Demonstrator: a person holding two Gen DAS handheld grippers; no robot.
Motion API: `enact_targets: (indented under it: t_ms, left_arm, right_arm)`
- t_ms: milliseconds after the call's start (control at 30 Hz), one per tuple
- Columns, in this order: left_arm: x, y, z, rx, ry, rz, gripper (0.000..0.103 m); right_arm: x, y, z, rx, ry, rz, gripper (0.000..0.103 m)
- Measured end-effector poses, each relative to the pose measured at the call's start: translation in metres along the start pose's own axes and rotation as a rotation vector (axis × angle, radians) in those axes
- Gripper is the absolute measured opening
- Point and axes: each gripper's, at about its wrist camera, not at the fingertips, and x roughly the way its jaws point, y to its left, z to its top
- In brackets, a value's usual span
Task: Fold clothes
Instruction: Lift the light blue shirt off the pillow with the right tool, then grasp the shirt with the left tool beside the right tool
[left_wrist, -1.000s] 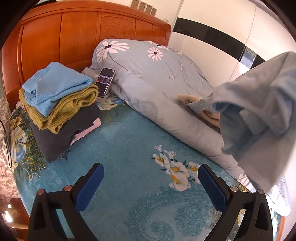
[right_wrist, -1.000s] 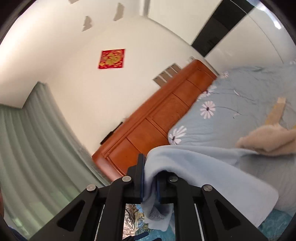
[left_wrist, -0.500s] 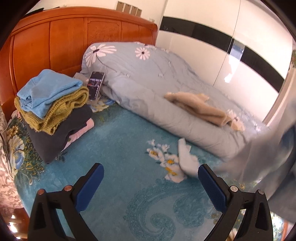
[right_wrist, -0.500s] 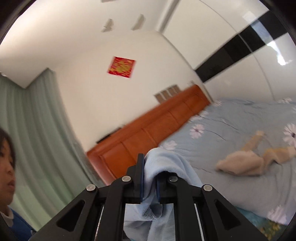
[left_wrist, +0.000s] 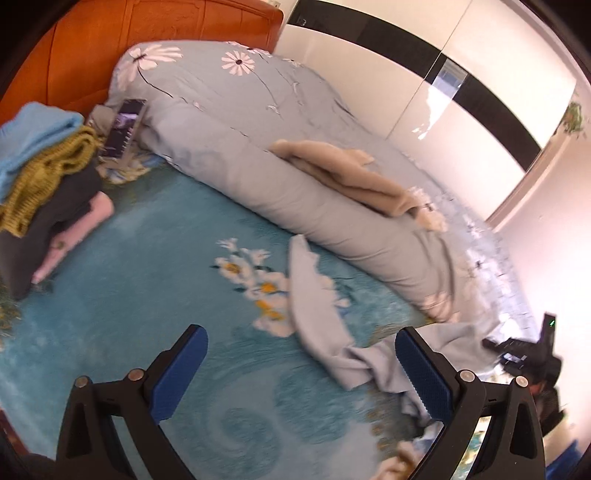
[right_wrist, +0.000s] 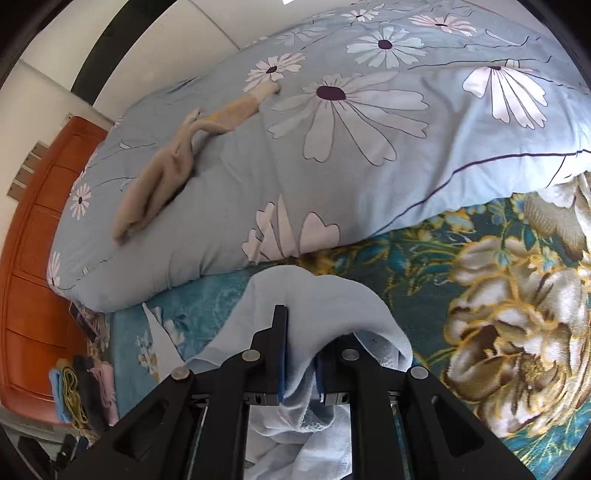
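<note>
A: Right gripper (right_wrist: 299, 354) is low over the bed, jaws easing apart, with the pale blue garment (right_wrist: 325, 302) bunched between them and still touching the pads.

B: And the left gripper (left_wrist: 301, 373)?

A: Spread wide, nothing in it. In its view the garment trails across the teal bedspread (left_wrist: 140, 295), from centre down to five o'clock.

B: The folded stack (left_wrist: 44, 162)?

A: Nine o'clock, by the headboard (left_wrist: 92, 55). A beige garment (left_wrist: 347, 177) lies on the duvet (left_wrist: 229, 122).
</note>
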Motion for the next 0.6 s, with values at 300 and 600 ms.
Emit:
enact_targets:
  t_ms: [300,600]
  left_arm:
    - [0.077,-0.102,-0.024,0.439,0.142,0.043,0.103]
    - [0.113,-0.145,-0.057,0.63,0.231,0.054,0.103]
  right_arm:
    - [-0.046,0.015,-0.044,-0.425,-0.019,-0.218,0.057]
    - [0.042,0.086,-0.08,-0.951,0.082,-0.27,0.057]
